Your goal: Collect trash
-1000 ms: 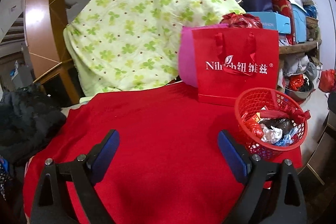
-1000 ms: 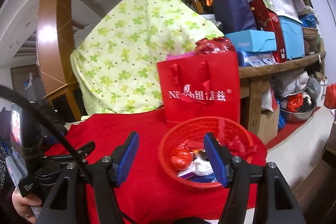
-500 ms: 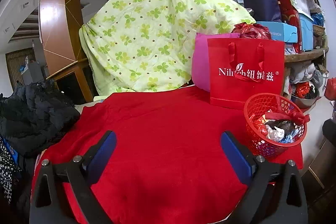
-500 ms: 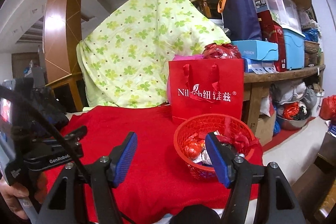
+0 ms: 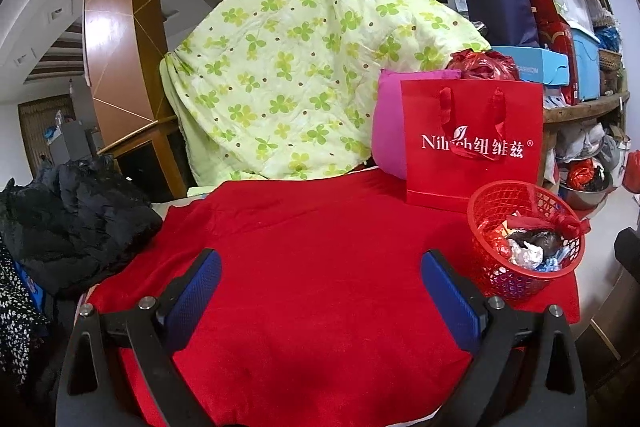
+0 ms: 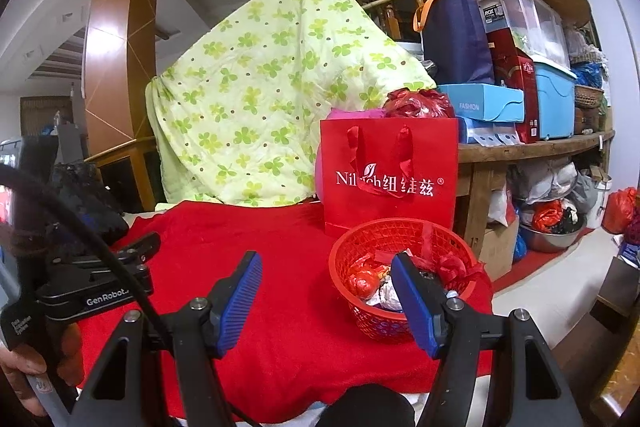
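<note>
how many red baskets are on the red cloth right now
1. The red basket sits at the right end of the red cloth, just in front of the red paper bag, with wrappers inside. Nothing suggests another, though the bag could hide one.

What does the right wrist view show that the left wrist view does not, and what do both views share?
Only the right wrist view shows the left gripper from outside, the person's hand holding it, and a round red wrapped item in the basket. Only the left wrist view shows the black-and-white speckled fabric at its left edge. Both share the red plastic mesh basket, red paper gift bag and green clover-print quilt.
</note>
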A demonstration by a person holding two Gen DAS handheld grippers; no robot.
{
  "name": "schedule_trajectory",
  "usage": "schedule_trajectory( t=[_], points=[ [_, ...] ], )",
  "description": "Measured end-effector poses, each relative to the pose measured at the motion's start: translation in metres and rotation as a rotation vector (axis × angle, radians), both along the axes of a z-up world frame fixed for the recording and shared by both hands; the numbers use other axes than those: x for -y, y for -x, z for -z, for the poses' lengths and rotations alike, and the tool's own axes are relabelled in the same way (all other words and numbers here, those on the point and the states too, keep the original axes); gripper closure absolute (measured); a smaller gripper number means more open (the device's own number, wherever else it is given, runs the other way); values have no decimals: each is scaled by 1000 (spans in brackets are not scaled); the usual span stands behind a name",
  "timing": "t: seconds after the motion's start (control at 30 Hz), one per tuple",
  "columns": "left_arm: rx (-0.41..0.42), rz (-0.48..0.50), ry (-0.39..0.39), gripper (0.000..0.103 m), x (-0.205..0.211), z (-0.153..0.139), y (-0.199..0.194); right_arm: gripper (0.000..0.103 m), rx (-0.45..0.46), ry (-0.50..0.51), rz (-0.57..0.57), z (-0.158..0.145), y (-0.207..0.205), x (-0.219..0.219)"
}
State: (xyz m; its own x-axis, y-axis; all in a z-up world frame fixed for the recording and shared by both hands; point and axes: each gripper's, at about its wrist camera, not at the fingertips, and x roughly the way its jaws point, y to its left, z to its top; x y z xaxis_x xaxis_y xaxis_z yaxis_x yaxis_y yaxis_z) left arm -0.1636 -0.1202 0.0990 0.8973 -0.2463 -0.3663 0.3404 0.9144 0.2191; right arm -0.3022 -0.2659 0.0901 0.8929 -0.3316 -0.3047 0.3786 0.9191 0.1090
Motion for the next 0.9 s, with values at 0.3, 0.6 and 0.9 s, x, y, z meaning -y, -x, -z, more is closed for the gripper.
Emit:
schedule_trajectory(
  t=[0.3,0.6,0.9],
  points=[
    [-15,-3,16,3,-6,0,-2,32,-3,-1,10,1,-2,0],
    [-19,3,15,3,-4,0,-1,32,-8,-5,10,2,-3,-1],
    [-19,14,17,3,3,-2,2,32,-7,-14,32,3,-1,5]
  ],
)
